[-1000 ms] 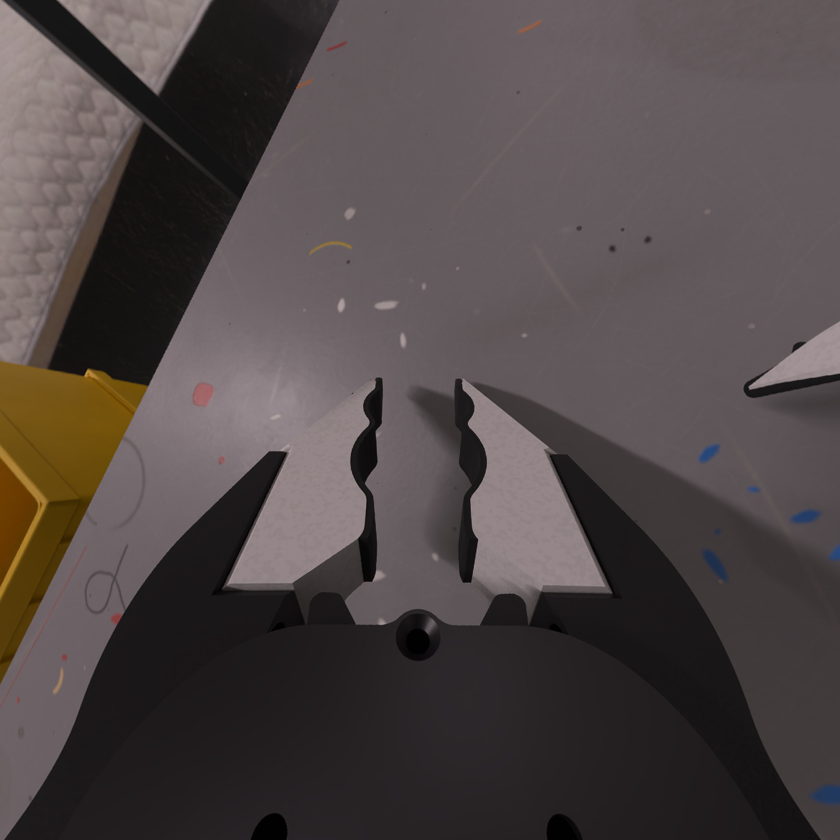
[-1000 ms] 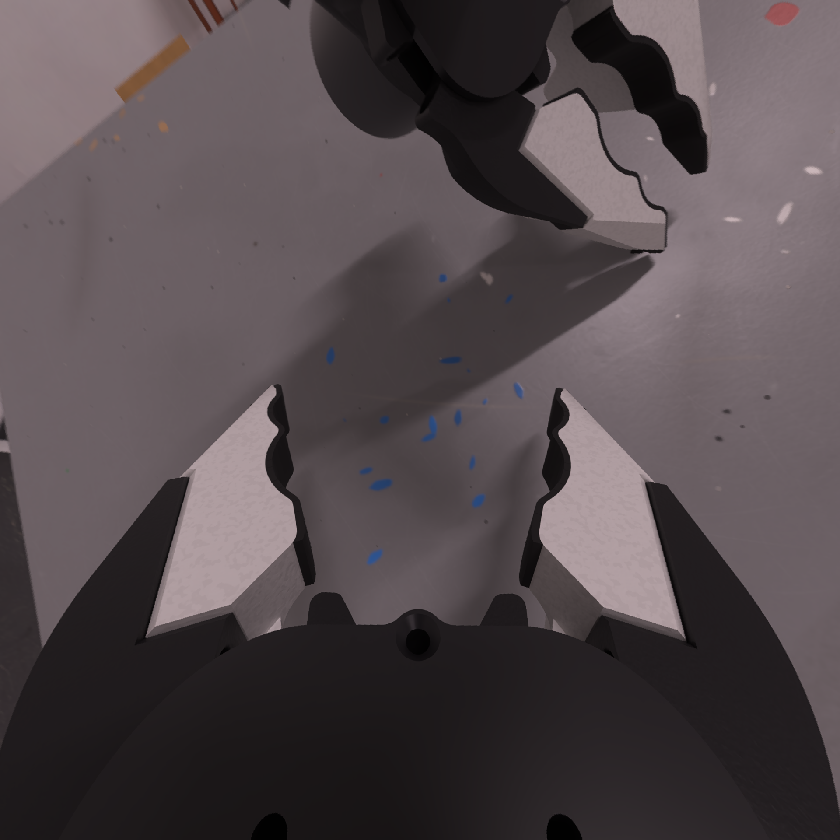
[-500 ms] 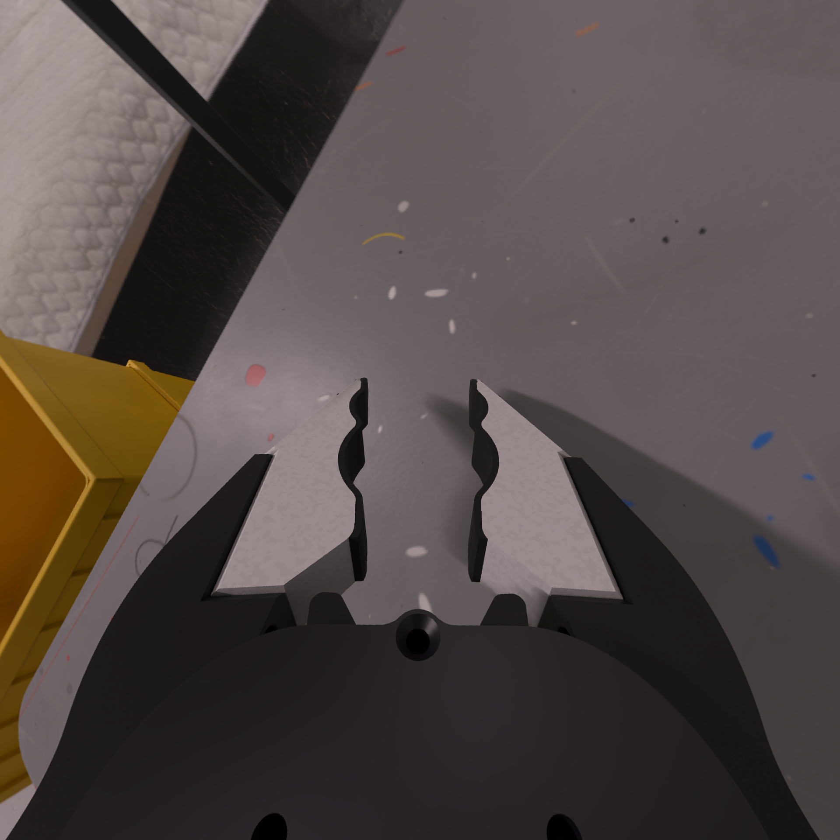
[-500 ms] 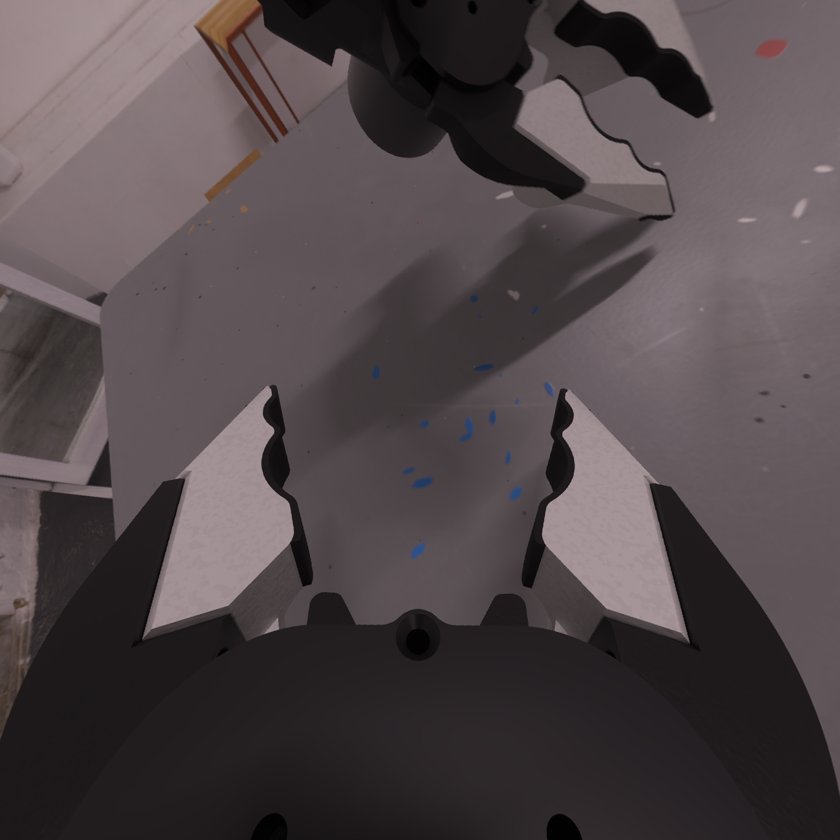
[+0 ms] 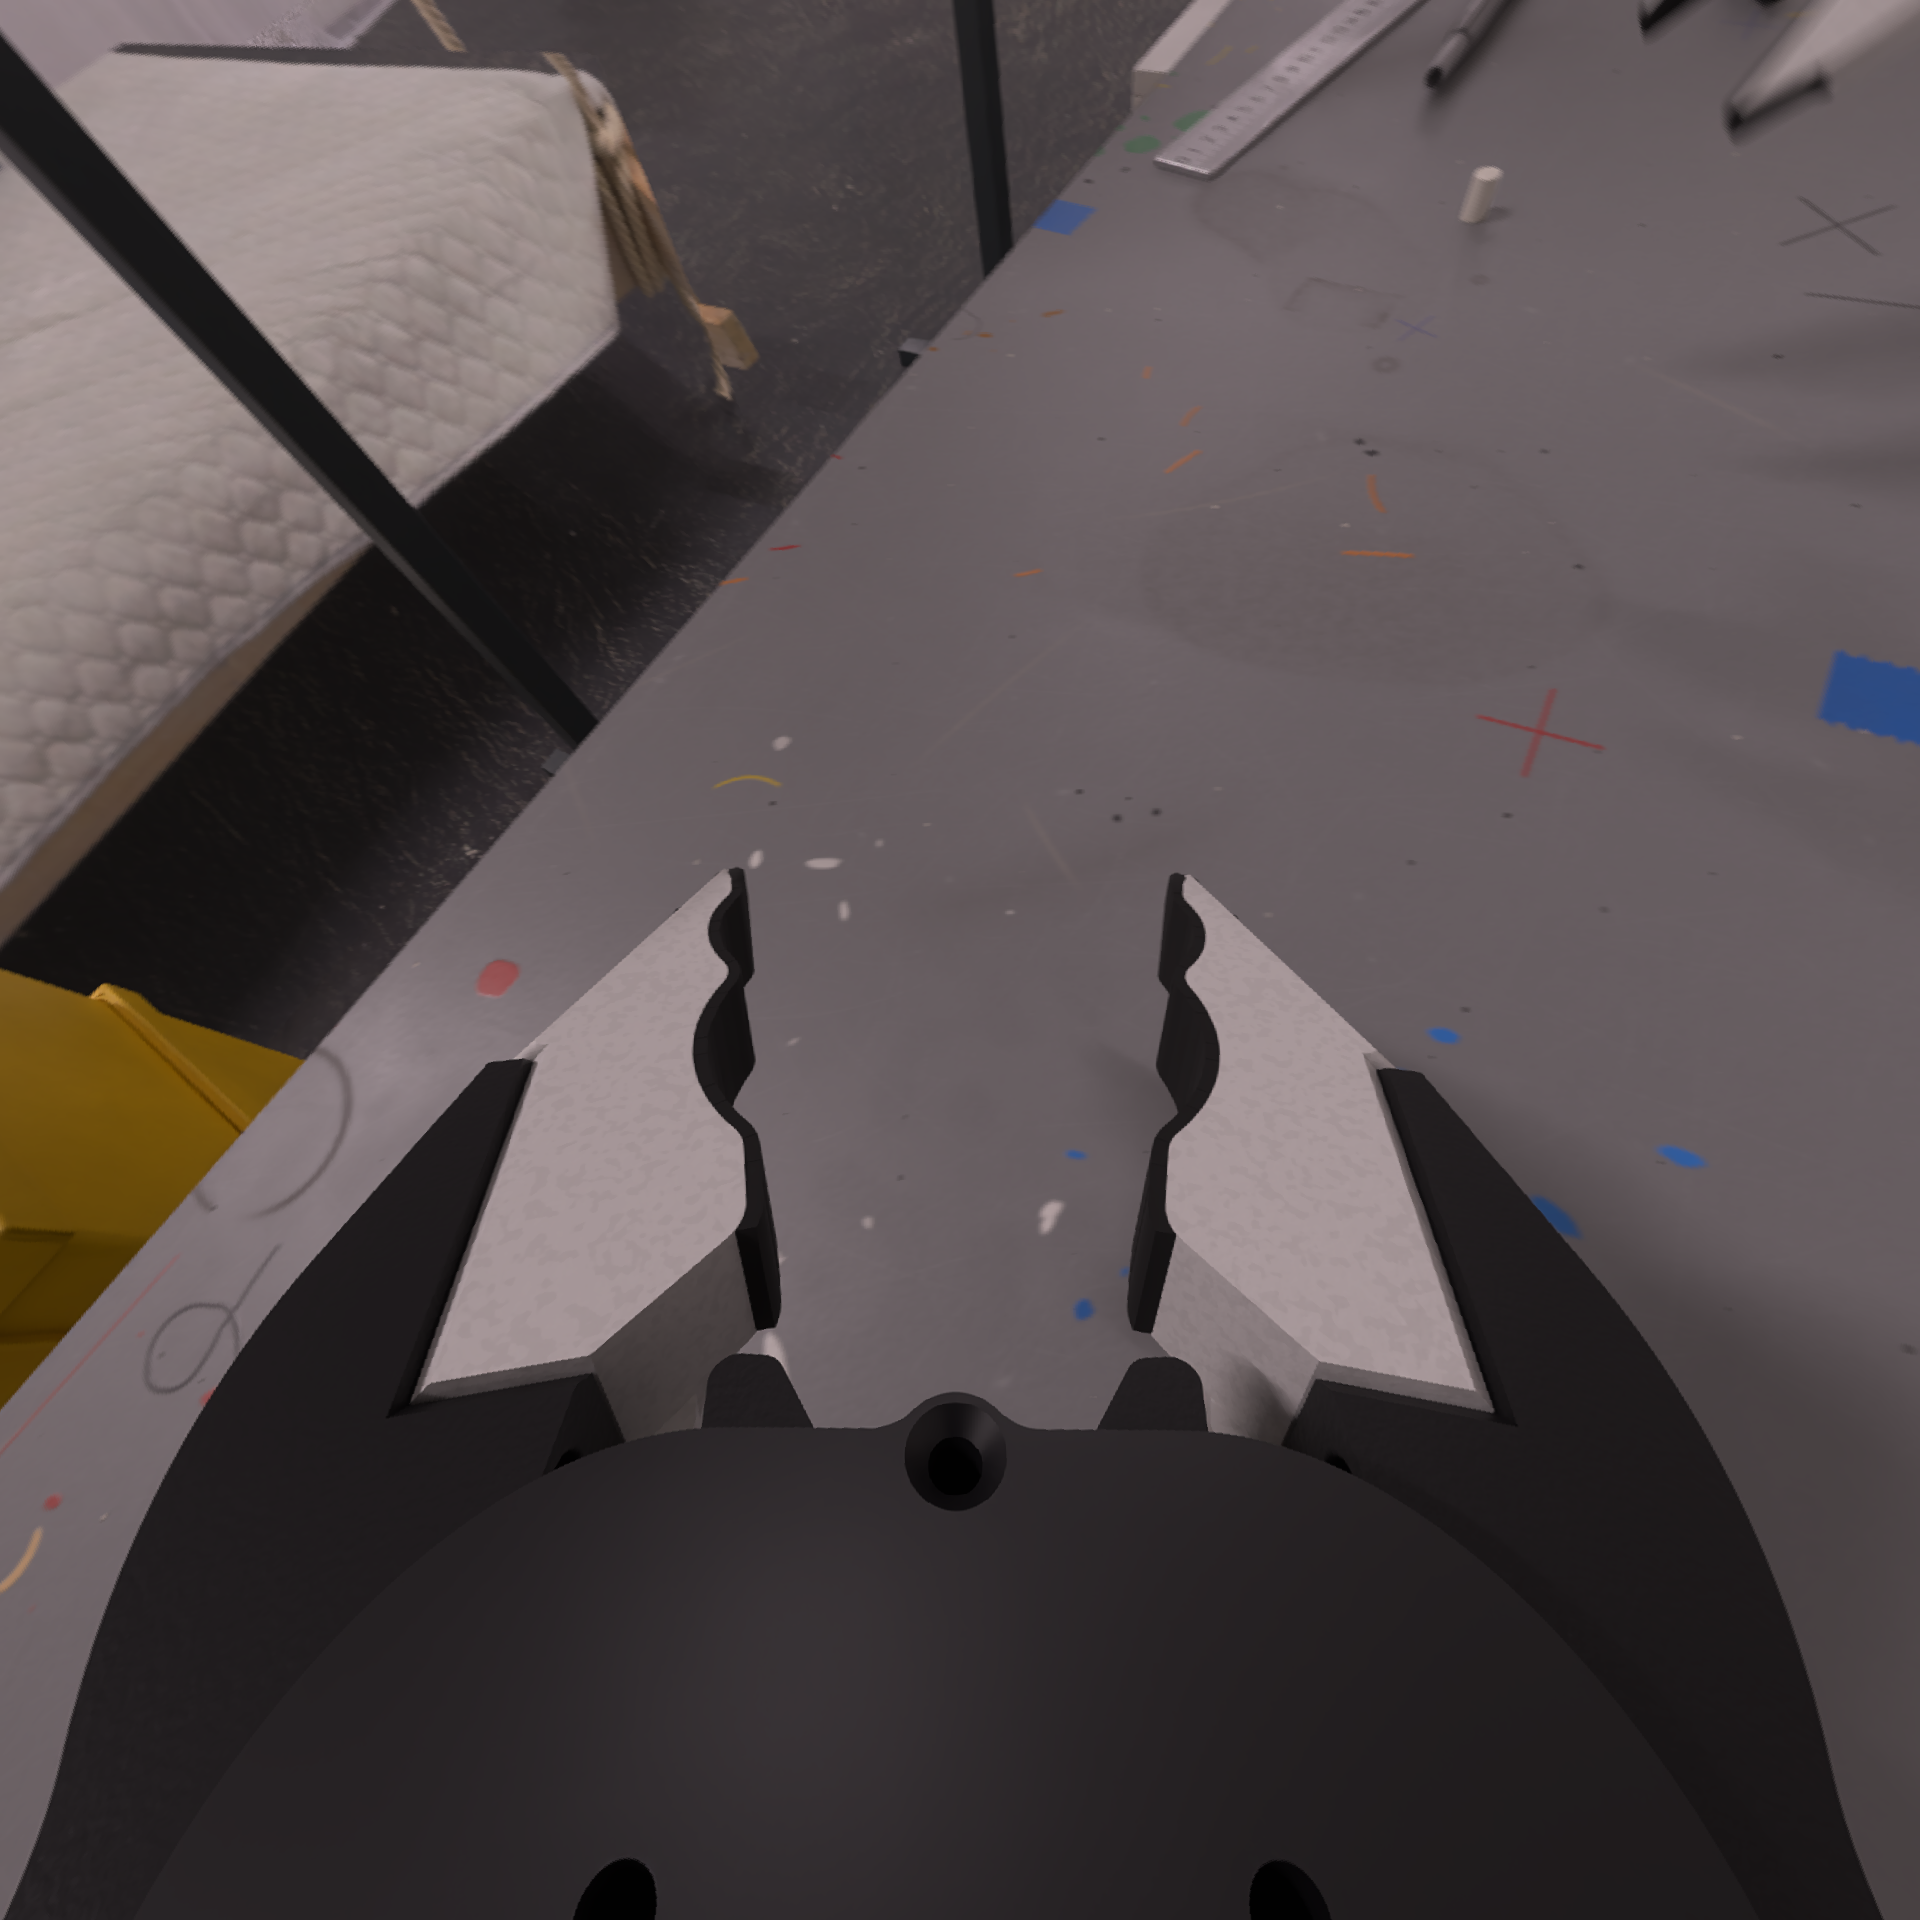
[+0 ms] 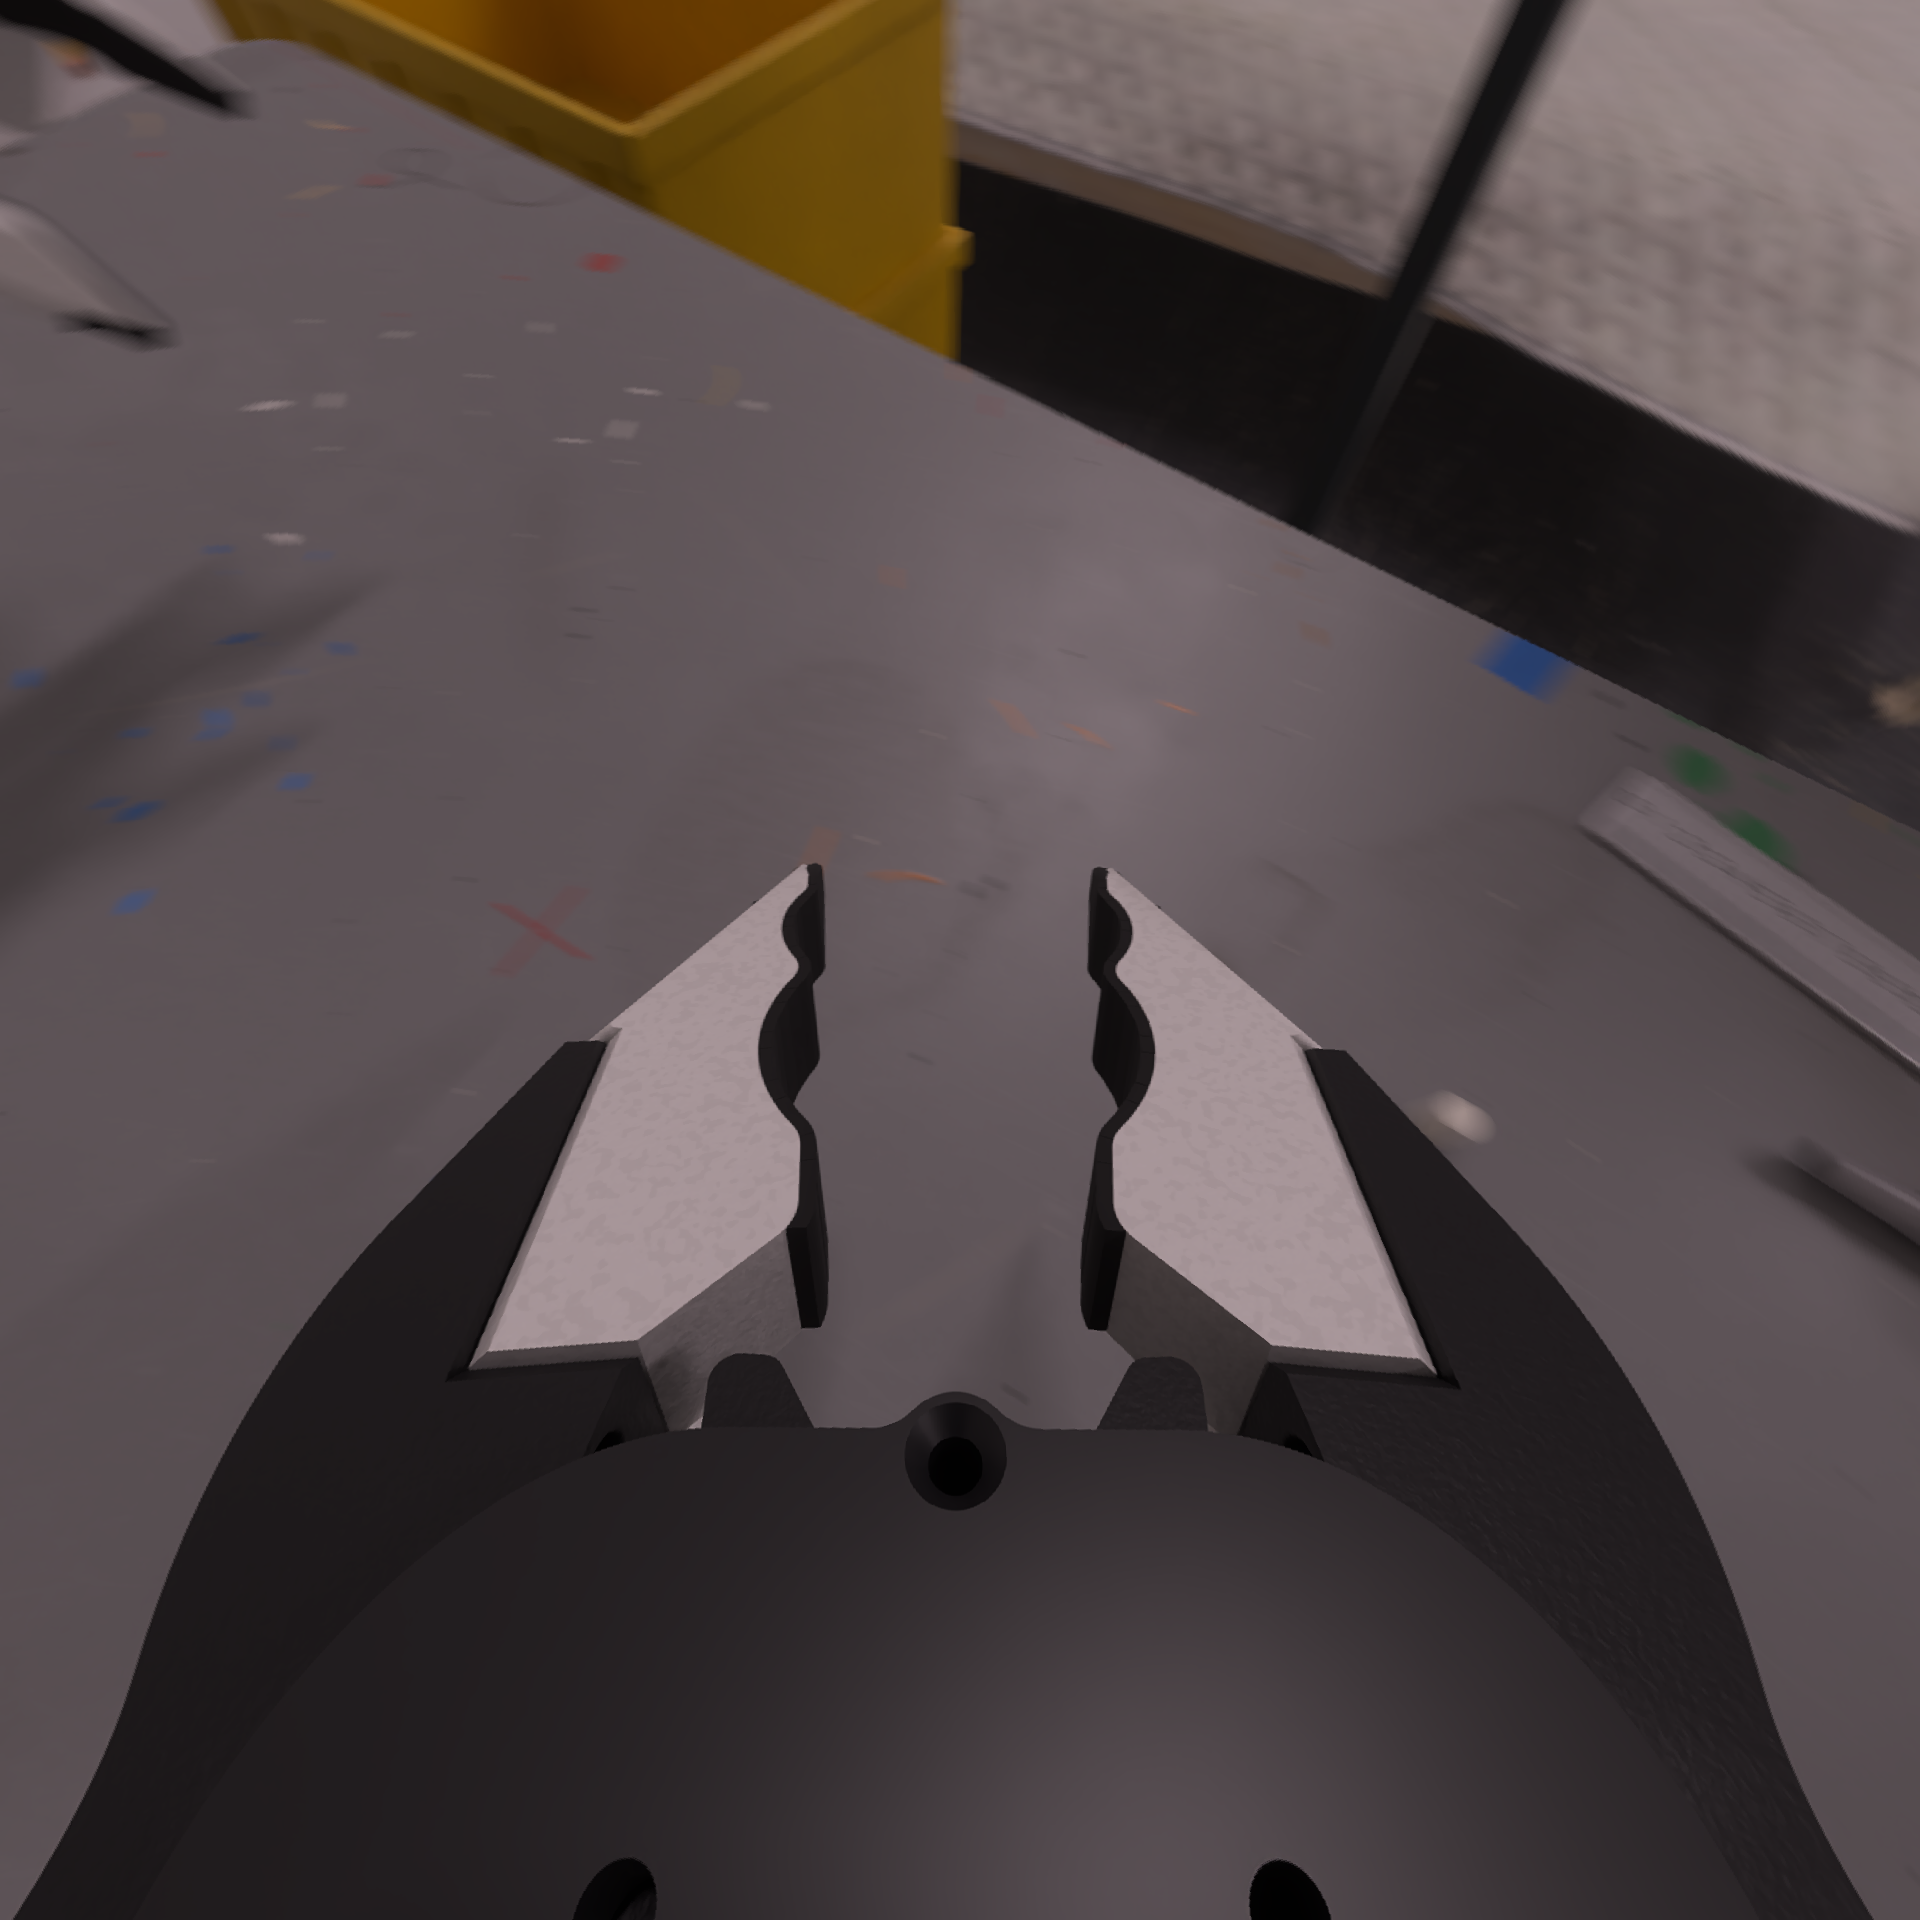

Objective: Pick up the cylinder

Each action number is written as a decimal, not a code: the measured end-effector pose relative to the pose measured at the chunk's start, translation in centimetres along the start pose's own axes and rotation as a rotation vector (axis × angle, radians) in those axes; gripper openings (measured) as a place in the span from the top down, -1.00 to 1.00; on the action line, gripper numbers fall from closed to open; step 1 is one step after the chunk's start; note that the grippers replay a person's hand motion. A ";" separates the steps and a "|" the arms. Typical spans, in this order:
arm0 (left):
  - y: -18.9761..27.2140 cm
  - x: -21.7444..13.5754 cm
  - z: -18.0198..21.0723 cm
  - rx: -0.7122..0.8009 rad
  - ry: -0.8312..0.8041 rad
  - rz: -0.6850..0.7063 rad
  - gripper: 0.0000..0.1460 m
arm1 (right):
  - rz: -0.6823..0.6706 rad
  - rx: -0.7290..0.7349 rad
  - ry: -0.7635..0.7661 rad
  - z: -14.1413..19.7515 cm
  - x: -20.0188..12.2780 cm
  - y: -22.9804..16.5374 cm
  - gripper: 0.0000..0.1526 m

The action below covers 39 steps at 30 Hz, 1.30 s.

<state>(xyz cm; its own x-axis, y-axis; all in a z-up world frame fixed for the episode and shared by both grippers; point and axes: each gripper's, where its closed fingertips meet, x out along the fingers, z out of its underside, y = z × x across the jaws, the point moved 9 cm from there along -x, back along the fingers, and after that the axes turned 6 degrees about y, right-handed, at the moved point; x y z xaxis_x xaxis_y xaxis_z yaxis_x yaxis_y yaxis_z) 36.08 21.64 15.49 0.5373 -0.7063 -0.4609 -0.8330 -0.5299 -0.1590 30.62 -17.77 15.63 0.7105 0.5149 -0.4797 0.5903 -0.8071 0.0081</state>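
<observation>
Matt grey bench (image 5: pixel 1299 644), scuffed and paint-flecked; ahead of the left tool (image 5: pixel 954 883), a brushed metal ruler (image 5: pixel 1283 78); quilted cloth mattress (image 5: pixel 208 343) leftward.

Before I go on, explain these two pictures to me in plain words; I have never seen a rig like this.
Each picture is taken by a camera riding on a two-finger gripper, looking forward along its fingers. The left wrist view shows the left gripper; the right wrist view shows the right gripper. Both have their jaws apart and hold nothing.

Below them is a grey table flecked with paint. Far off in the left view stands a small white cylinder, the thing to pick up, with a metal ruler and a pen beyond it. A yellow bin sits past the table's edge. The right view is blurred, so small things there are hard to tell.
</observation>
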 end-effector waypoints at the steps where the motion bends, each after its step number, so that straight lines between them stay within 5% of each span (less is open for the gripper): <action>1: 0.6 0.1 -0.2 0.003 -0.008 0.012 -0.13 | 0.049 0.019 -0.007 0.4 -1.0 2.3 0.38; 5: 2.9 1.0 -0.7 0.009 -0.030 0.038 -0.30 | 0.152 0.074 -0.056 2.1 -3.3 8.8 0.57; 12: 4.9 3.6 -0.2 0.059 -0.133 -0.034 -0.42 | 0.131 0.083 -0.245 5.9 0.3 12.8 0.59; 21: 4.7 4.6 0.9 0.162 -0.195 -0.133 -0.12 | 0.068 0.079 -0.291 7.5 3.0 13.6 0.87; 32: 2.9 3.1 1.6 0.246 -0.242 0.033 -0.02 | -0.146 -0.064 -0.244 3.6 4.0 7.1 0.87; 36: 3.3 2.4 0.7 0.165 -0.205 0.008 -0.20 | -0.281 -0.146 -0.263 2.7 5.0 2.3 0.87; 39: 3.4 2.5 0.4 0.137 -0.241 -0.029 0.03 | -0.364 -0.168 -0.288 2.8 5.7 -0.6 0.87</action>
<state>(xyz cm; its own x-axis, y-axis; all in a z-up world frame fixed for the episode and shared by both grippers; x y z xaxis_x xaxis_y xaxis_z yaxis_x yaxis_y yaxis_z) 34.49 18.27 13.42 0.5278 -0.5509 -0.6465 -0.8367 -0.4680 -0.2843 33.26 -15.20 10.45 0.3259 0.6347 -0.7006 0.8510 -0.5198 -0.0750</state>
